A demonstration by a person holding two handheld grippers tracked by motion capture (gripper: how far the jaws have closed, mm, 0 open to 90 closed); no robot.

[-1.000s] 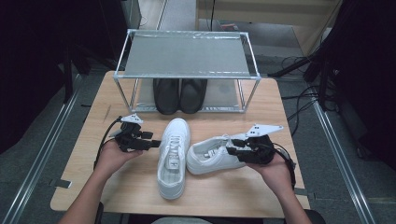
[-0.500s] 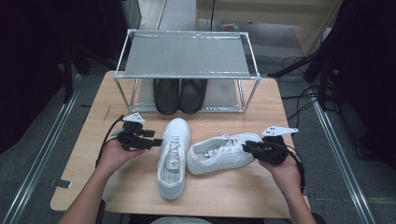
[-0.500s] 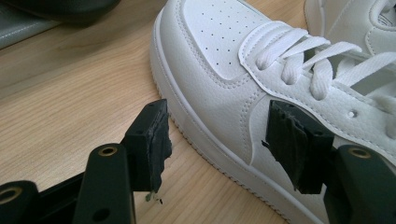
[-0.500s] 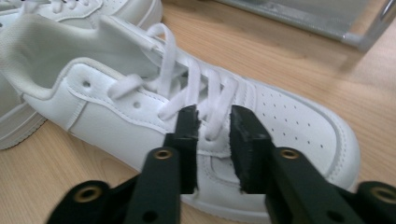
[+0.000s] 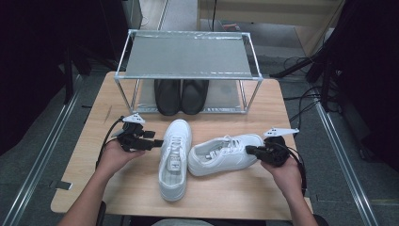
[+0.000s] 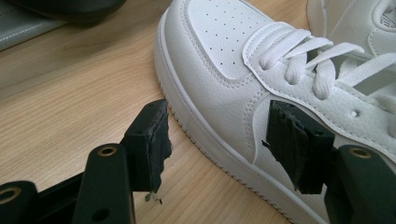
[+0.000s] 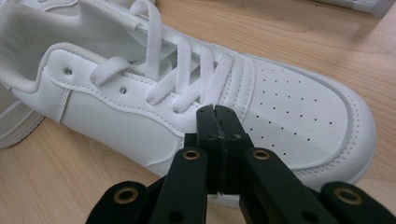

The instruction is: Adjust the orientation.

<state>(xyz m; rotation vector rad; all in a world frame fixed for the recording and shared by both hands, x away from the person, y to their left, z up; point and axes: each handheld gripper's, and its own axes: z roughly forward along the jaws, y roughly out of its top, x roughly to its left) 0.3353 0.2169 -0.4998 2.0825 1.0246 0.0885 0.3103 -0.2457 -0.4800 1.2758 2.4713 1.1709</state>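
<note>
Right gripper has just been closing and now has its jaws pressed together, empty, at the toe of the right sneaker. Left gripper is spread beside the left sneaker on the table.

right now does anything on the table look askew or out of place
Yes: the two white sneakers are not paired. The left sneaker points toward the rack, while the right sneaker lies crosswise, its heel end against the other's side. The black shoes under the rack sit neatly side by side.
</note>
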